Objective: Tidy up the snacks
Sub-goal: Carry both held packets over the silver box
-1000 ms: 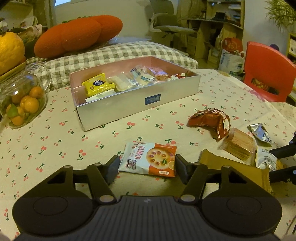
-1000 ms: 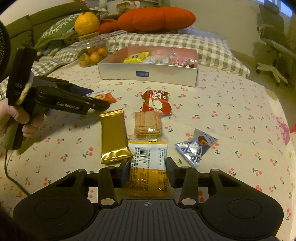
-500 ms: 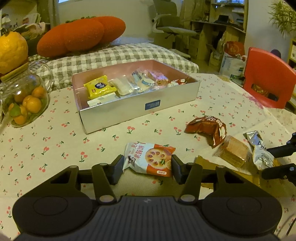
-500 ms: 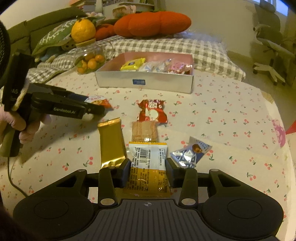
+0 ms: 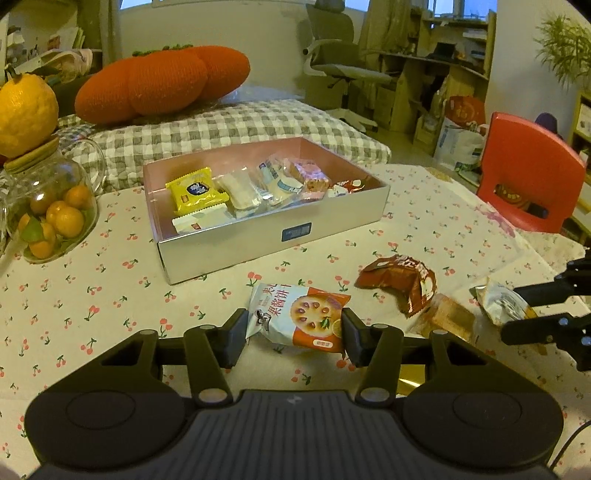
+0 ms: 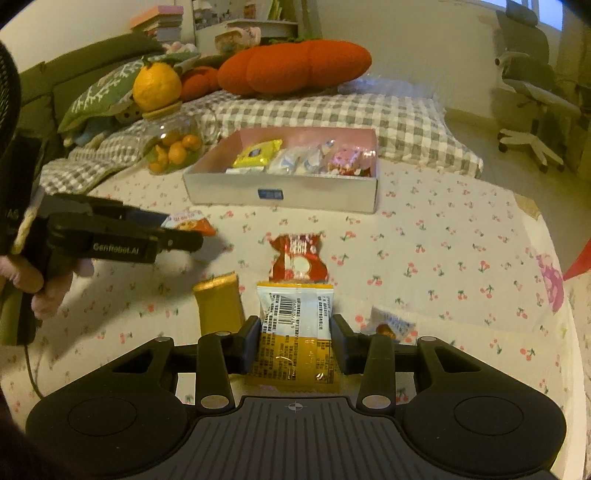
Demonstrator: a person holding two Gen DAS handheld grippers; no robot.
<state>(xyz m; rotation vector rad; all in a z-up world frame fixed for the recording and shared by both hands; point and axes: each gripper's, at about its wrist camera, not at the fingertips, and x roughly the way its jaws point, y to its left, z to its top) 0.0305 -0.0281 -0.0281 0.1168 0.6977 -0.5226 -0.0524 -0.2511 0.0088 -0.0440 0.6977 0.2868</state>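
Dim, warm yellowish indoor light is washing over both fisheye views.
Straight lines are bowing and corners are darkening at the edges; daylight is glowing pale through the window (image 5: 447, 7); the left tool (image 6: 184, 242) is casting a soft shadow on the worktop (image 6: 443, 229), and fine print is staying soft.

Box (image 5: 258, 236) at table (image 5: 92, 314) rear, snacks (image 5: 255, 188) inside; jar (image 5: 51, 210) to its left, pillow (image 5: 236, 129) behind. Before the box: biscuit pack (image 5: 299, 317), torn wrapper (image 5: 399, 280) to its right, then crackers (image 5: 450, 317).

Dim room, office chair (image 5: 340, 70), shelves (image 5: 454, 55)
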